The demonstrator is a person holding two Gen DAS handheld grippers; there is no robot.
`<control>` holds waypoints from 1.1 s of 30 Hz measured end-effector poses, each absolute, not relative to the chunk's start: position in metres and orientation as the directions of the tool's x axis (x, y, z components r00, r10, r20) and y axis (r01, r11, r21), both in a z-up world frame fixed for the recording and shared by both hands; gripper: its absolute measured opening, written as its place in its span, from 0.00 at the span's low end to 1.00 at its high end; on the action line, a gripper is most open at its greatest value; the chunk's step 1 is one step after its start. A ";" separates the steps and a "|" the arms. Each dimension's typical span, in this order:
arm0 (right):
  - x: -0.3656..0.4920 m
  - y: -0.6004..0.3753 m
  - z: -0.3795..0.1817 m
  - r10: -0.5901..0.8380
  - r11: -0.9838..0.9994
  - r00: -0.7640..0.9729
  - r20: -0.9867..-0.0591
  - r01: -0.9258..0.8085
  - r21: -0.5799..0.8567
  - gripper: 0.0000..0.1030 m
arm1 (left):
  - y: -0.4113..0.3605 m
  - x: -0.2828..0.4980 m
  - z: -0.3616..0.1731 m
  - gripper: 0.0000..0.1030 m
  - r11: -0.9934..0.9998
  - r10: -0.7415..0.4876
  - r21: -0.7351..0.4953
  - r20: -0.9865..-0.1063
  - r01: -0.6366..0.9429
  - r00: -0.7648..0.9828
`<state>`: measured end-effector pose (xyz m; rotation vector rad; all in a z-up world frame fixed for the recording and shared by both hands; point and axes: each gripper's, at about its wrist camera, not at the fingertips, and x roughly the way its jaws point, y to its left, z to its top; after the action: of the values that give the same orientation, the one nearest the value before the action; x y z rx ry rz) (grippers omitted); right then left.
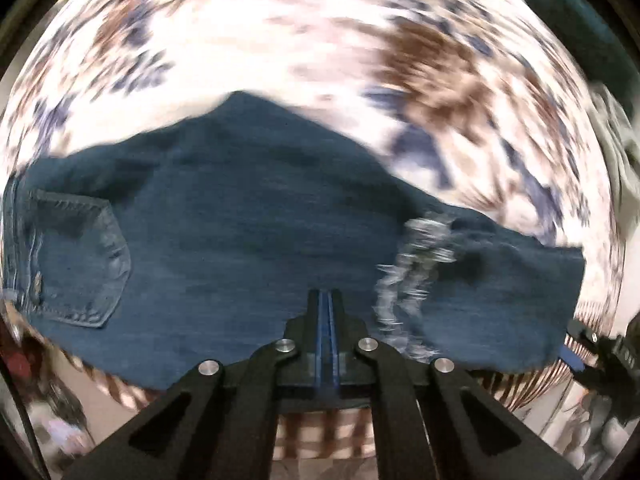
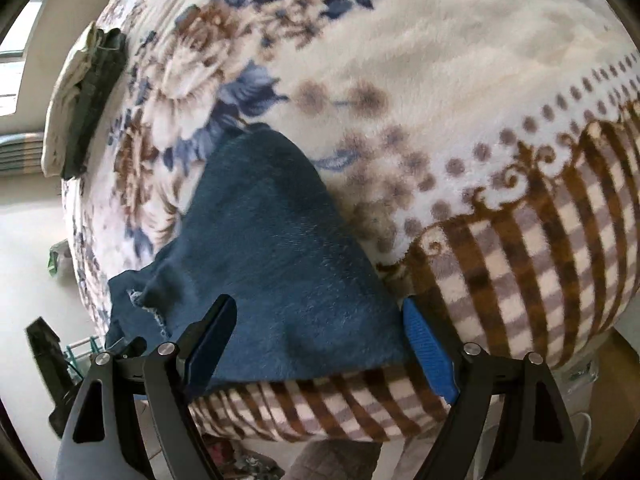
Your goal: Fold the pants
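A: Closest to the lens, the black left gripper (image 1: pixel 328 300) has its two blue-padded fingers pressed flat together, nothing visibly pinched between them. Is it holding the denim?

B: I'd say no. It looks shut on nothing, hanging over the dark blue denim pants (image 1: pixel 248 216) which lie spread on the fleecy cream blanket with blue and brown flowers (image 1: pixel 248 32). Back pocket (image 1: pixel 80 256) off to the left, a frayed pale tear (image 1: pixel 416 276) to the right of the fingers.

A: And the black right gripper (image 2: pixel 320 340)?

B: Jaws wide apart, straddling the pants' near edge by the brown checked border, gripping nothing.

A: So the risks?

B: The left view is smeared with motion. If the left claw has missed the cloth, the fold won't lift. If the right closes too shallow it takes one layer only, and the pants bunch. The frayed threads could also snag a fingertip
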<state>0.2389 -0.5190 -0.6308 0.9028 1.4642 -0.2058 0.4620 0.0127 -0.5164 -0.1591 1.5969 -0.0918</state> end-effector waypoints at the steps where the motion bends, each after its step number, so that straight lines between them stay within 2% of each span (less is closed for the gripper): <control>1: 0.240 -0.519 -0.628 0.395 0.677 0.149 -0.906 0.620 0.397 0.84 | 0.023 0.461 -0.521 0.01 0.973 -0.219 -0.215 -0.974 -0.079 -0.051; 3: 0.240 -0.518 -0.625 0.395 0.689 0.143 -0.908 0.608 0.395 0.84 | 0.042 0.457 -0.527 0.04 0.890 -0.418 -0.397 -0.907 -0.222 -0.051; 5: 0.243 -0.515 -0.624 0.393 0.698 0.129 -0.911 0.603 0.386 0.84 | 0.045 0.456 -0.540 0.20 0.807 -0.545 -0.500 -0.836 -0.316 -0.069; 6: 0.243 -0.514 -0.624 0.388 0.701 0.126 -0.913 0.603 0.381 0.84 | 0.043 0.453 -0.549 0.33 0.770 -0.584 -0.521 -0.808 -0.368 -0.077; 7: 0.243 -0.512 -0.624 0.381 0.704 0.121 -0.917 0.605 0.372 0.84 | 0.038 0.447 -0.557 0.37 0.730 -0.625 -0.545 -0.777 -0.412 -0.079; 10: 0.242 -0.510 -0.627 0.368 0.699 0.118 -0.922 0.619 0.358 0.84 | 0.032 0.434 -0.576 0.37 0.654 -0.695 -0.577 -0.713 -0.489 -0.090; 12: 0.243 -0.510 -0.629 0.364 0.694 0.118 -0.924 0.627 0.353 0.84 | 0.023 0.434 -0.589 0.37 0.648 -0.700 -0.572 -0.708 -0.503 -0.097; 15: 0.243 -0.512 -0.632 0.365 0.684 0.117 -0.924 0.640 0.351 0.84 | 0.015 0.435 -0.593 0.42 0.626 -0.715 -0.593 -0.696 -0.506 -0.070; 18: 0.243 -0.513 -0.633 0.362 0.683 0.115 -0.925 0.643 0.347 0.84 | -0.004 0.447 -0.589 0.41 0.645 -0.714 -0.611 -0.696 -0.459 -0.076; 20: 0.242 -0.512 -0.635 0.356 0.684 0.110 -0.928 0.645 0.340 0.84 | -0.023 0.456 -0.577 0.15 0.731 -0.650 -0.595 -0.756 -0.333 -0.077; 21: 0.242 -0.512 -0.635 0.353 0.686 0.109 -0.929 0.646 0.336 0.84 | -0.030 0.456 -0.568 0.06 0.765 -0.621 -0.586 -0.781 -0.266 -0.065; 26: 0.237 -0.512 -0.628 0.376 0.665 0.127 -0.918 0.653 0.363 0.84 | -0.022 0.452 -0.533 0.04 0.852 -0.497 -0.497 -0.867 -0.166 0.045; 30: 0.234 -0.509 -0.612 0.386 0.674 0.145 -0.911 0.630 0.386 0.84 | 0.033 0.441 -0.518 0.04 0.885 -0.393 -0.410 -0.912 -0.220 0.120; 33: 0.237 -0.504 -0.606 0.401 0.680 0.153 -0.903 0.610 0.406 0.84 | 0.076 0.433 -0.527 0.04 0.898 -0.336 -0.354 -0.935 -0.262 0.112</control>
<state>0.2372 -0.5043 -0.6061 0.8895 1.4668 -0.1827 0.4327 0.0763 -0.5273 -0.4981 1.4767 -0.0579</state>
